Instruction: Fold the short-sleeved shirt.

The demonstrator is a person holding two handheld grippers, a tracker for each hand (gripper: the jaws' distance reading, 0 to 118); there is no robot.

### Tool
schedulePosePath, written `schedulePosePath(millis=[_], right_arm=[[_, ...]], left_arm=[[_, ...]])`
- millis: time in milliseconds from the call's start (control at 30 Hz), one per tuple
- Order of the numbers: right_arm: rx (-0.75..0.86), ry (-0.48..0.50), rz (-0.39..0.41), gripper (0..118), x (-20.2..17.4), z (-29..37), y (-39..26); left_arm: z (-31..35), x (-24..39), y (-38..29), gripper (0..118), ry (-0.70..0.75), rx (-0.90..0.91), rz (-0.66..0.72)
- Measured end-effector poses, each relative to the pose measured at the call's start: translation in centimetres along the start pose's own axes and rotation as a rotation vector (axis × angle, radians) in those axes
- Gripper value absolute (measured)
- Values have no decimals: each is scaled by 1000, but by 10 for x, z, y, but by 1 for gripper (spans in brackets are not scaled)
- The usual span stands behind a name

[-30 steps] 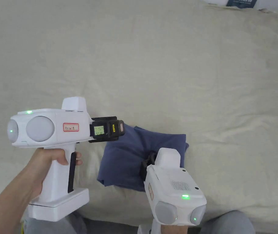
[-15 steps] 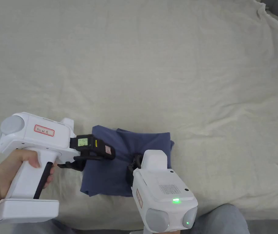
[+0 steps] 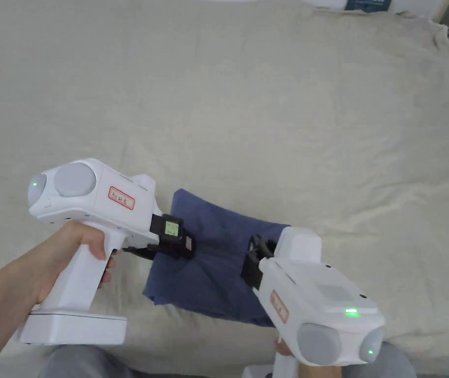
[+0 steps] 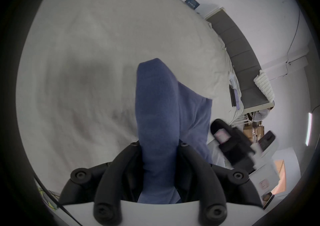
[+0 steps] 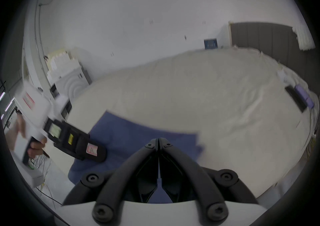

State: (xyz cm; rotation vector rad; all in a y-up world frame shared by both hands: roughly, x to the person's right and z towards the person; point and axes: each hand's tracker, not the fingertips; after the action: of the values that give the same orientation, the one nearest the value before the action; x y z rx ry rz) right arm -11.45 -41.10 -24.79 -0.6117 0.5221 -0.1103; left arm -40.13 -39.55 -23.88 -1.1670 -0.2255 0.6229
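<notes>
Folded blue shirt [image 3: 213, 261] on a cream bed sheet [image 3: 277, 123], a gripper at each side.

On the left, the left gripper [image 3: 169, 248], a white pistol-shaped plastic housing with black jaws, sits at the shirt's left edge; in its own view a thick roll of soft blue fabric runs between the two curved jaws, which press on it from both sides. The shirt lies as a rumpled rectangle near the bed's front edge. On the right, the right gripper [image 5: 158, 140] has its jaws closed tip to tip above the cloth; whether they pinch any fabric cannot be told.
</notes>
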Motion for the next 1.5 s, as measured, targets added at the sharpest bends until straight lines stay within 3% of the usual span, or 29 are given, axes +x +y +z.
schedulePosePath(millis=[133,200,433,600,767,833,933,1000,1200,1333,1500], right_arm=[[185,10,56,0,9,51,56],[285,-4,96,0,13,75,83],[448,-95,120,0,28,112,138],[476,-173,70,0,32,109,143],[397,-215,46,0,30,77,135],[348,-239,54,0,29,60,131],[317,-232,49,0,29,46,128],[309,-230,45,0,28,42,129],[316,-209,79,0,29,55,130],[324,-203,112,0,33,62,127],[344,-232,189,0,33,52,129]], left_arm=[[49,-18,9,25,194,64,-40],[78,-43,15,25,275,92,10],[165,-144,24,25,593,190,151],[204,-227,37,25,830,177,283],[223,-281,50,26,1077,167,216],[220,-298,53,43,1191,174,211],[212,-313,50,99,1288,170,155],[208,-313,42,108,1353,181,141],[231,-269,33,107,1403,504,112],[251,-202,35,96,1237,784,98],[236,-99,28,96,1012,1015,-64]])
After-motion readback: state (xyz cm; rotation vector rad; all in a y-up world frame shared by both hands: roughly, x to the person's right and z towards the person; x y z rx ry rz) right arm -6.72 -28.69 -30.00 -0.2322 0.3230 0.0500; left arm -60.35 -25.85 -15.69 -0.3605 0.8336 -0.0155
